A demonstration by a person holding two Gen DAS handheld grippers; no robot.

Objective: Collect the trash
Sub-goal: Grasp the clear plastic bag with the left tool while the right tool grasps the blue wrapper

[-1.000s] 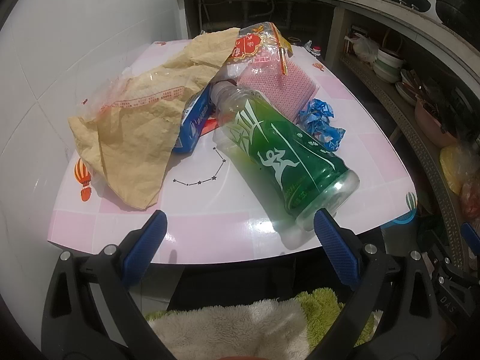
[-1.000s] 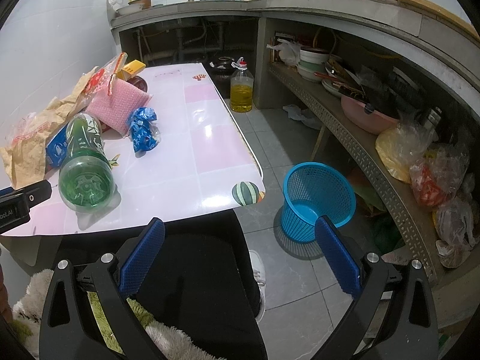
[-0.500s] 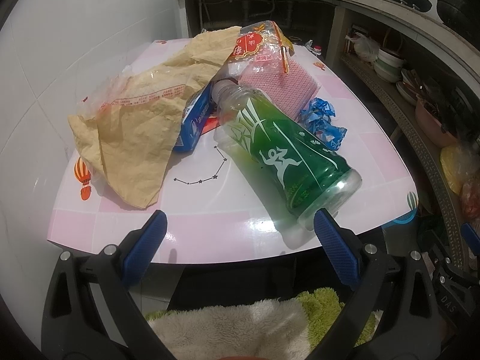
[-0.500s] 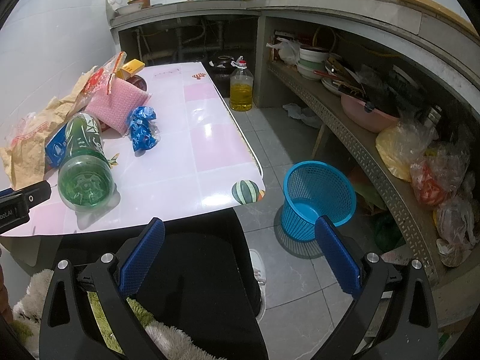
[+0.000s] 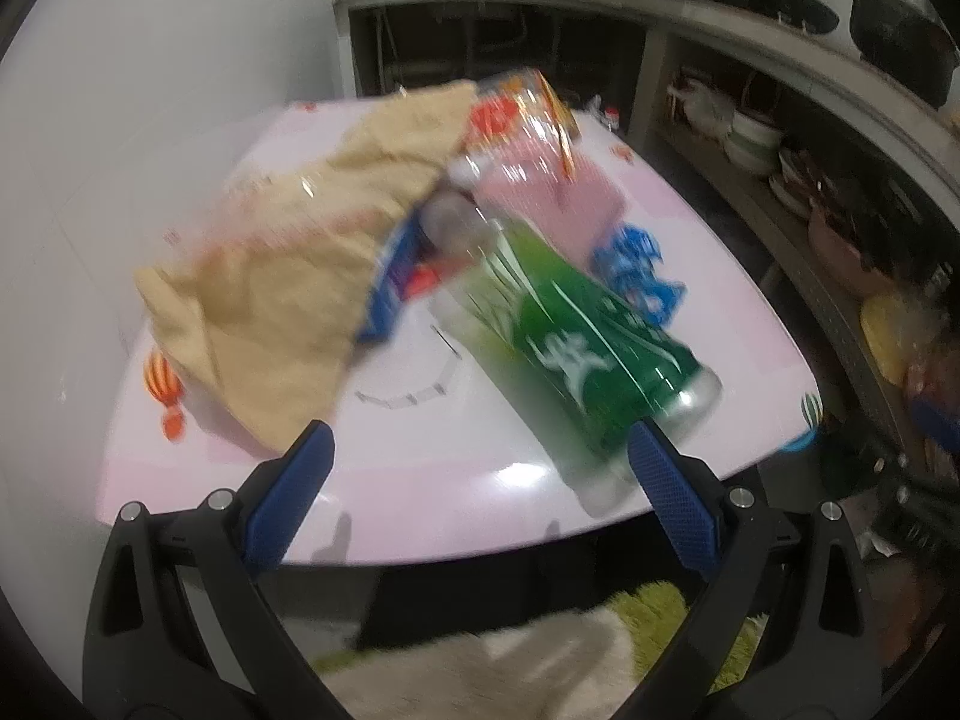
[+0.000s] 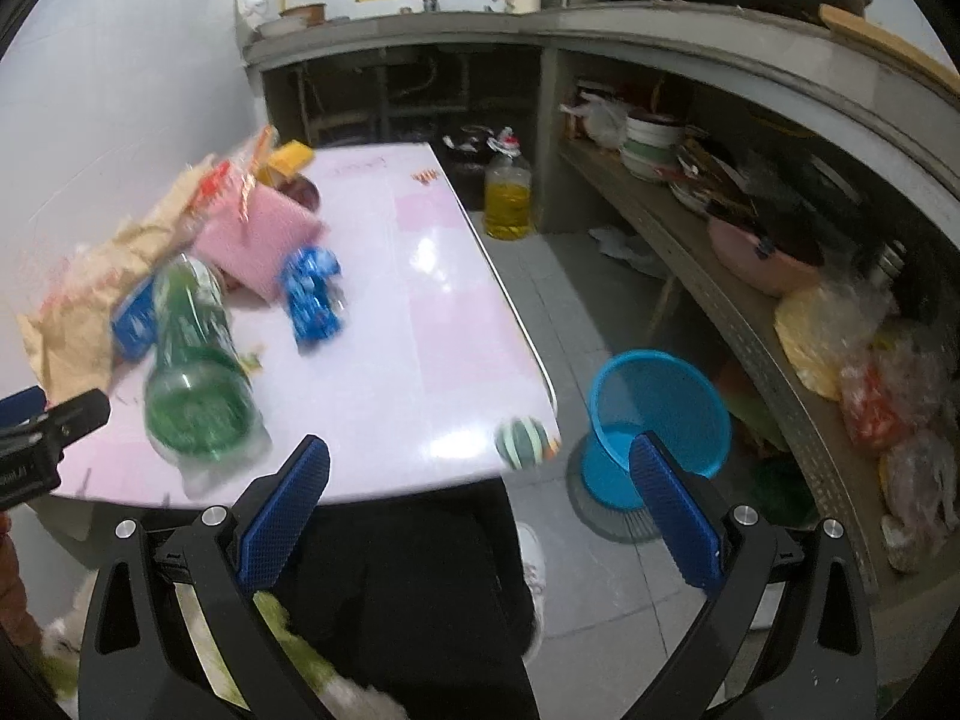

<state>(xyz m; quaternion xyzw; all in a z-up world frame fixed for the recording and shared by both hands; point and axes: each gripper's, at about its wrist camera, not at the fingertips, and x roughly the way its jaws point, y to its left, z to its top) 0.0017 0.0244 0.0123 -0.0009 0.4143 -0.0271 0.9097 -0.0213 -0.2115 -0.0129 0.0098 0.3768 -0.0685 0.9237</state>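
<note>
A cramped kitchen with grey concrete counters and cluttered under-shelves surrounds a glossy pink-and-white table (image 6: 432, 312) pushed against a white tiled wall. The litter sits in a heap at the wall side of that table: a green transparent plastic bottle (image 5: 576, 336) lying on its side with its base toward the near edge, a crumpled tan paper bag (image 5: 282, 288) beside it, a flat blue packet (image 5: 390, 282) wedged between the two, a pink textured pouch with a red-printed clear wrapper (image 5: 552, 180) behind the bottle's neck, and a crinkled blue foil wrapper (image 6: 312, 294) just beside the bottle. A round blue plastic basket (image 6: 654, 414) stands on the tiled floor off the table's near corner, probably the bin. Collection looks to be at its very start, nothing yet picked up. The left gripper (image 5: 480, 480) hovers at the near edge with its blue-padded jaws spread wide and empty; the right gripper (image 6: 480, 498) is likewise agape, holding nothing. The next move probably calls for the left gripper to advance and straddle the bottle's round, slippery body squarely.
</note>
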